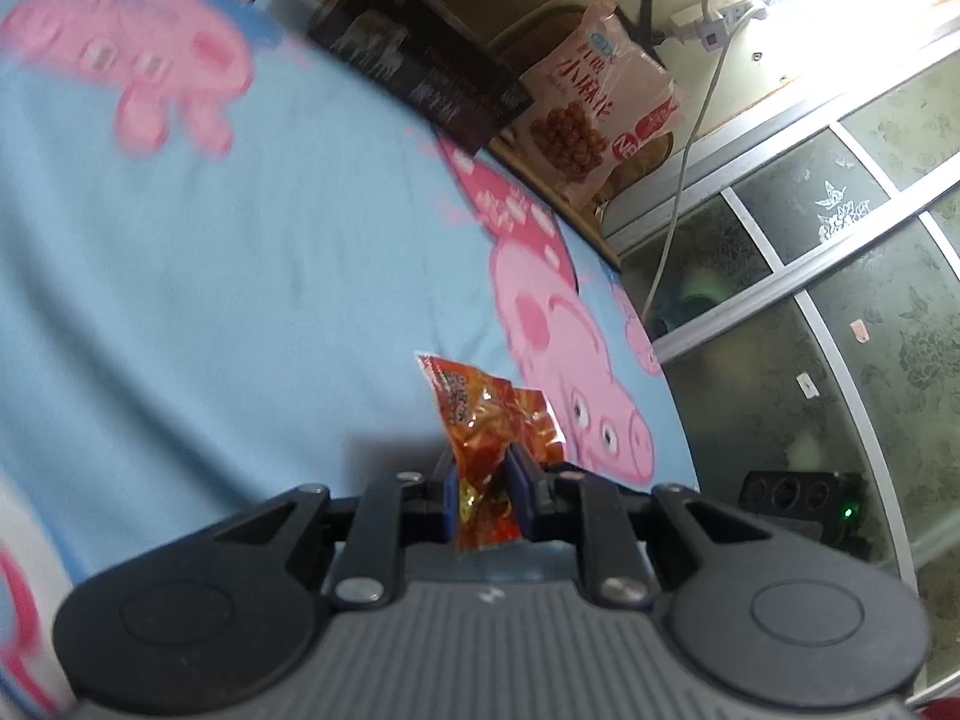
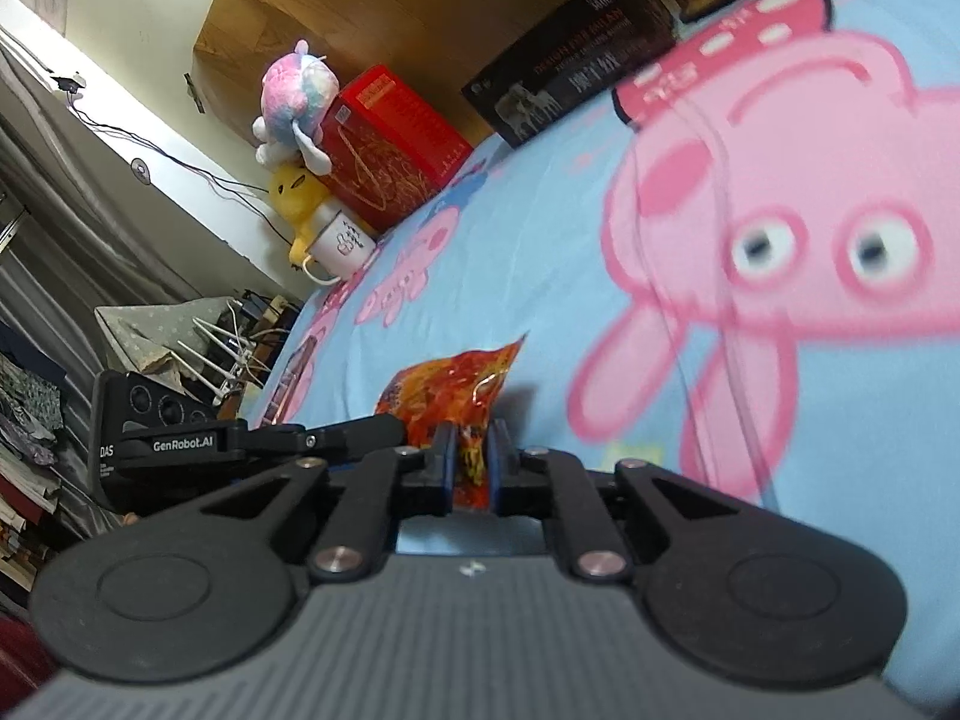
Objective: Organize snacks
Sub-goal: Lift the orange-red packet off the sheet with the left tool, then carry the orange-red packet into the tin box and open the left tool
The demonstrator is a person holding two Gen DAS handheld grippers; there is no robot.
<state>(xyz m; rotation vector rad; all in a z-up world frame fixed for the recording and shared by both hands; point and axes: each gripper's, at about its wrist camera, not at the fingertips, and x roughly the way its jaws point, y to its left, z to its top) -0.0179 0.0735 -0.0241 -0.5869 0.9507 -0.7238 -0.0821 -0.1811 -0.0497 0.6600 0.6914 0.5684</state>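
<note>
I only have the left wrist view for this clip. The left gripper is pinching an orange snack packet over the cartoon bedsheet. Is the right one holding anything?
Observer: Yes, the right gripper is shut on an orange snack packet too.
Operator: Anything by the headboard that I can't see?
Observer: A red box stands there, beside the black box.
Operator: Anything next to that?
Observer: A pink plush toy above a yellow one, with a white mug in front.
</note>
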